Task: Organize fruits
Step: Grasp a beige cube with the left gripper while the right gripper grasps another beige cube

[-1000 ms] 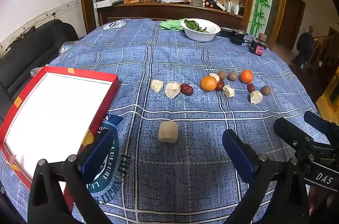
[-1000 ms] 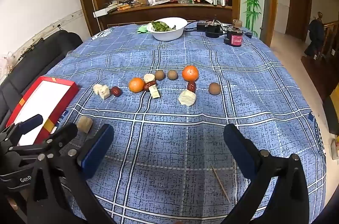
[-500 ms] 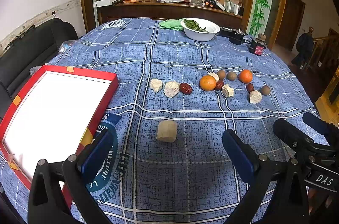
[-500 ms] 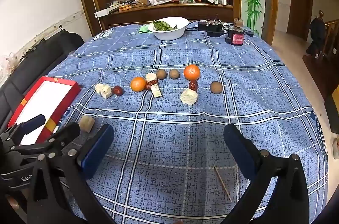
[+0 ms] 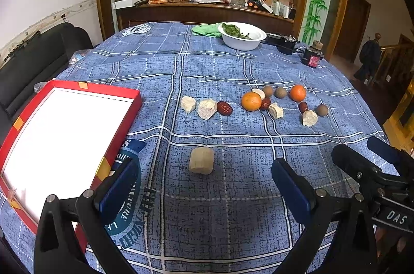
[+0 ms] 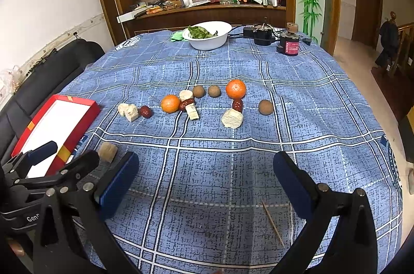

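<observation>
Left wrist view: the left gripper (image 5: 204,186) fills the bottom of the frame, its blue-padded jaws spread wide with nothing between them. At lower right the right gripper (image 5: 372,170) pokes in, with white letters "DAS" on its black body. Just above the spread jaws, a pale cylinder-shaped piece (image 5: 201,160) lies alone on the blue checked tablecloth (image 5: 233,217) covering the desk. At left sits a red-rimmed tray (image 5: 121,123) with a bare white floor. Blue printed lettering on the cloth beside it is partly hidden and not readable. Across the middle right runs a row of fruits (image 5: 254,103): two oranges, red dates, brown round fruits and pale chunks. At the upper centre a white bowl (image 5: 243,42) holds green leaves.

Right wrist view: the right gripper (image 6: 205,180) stands spread apart and empty at the bottom. The left gripper (image 6: 59,157) enters at lower left, marked "GenP", cut off. A thin wooden stick (image 6: 273,223) lies at lower right. A small red-labelled jar (image 6: 289,43) stands at the upper right; its label is illegible.
</observation>
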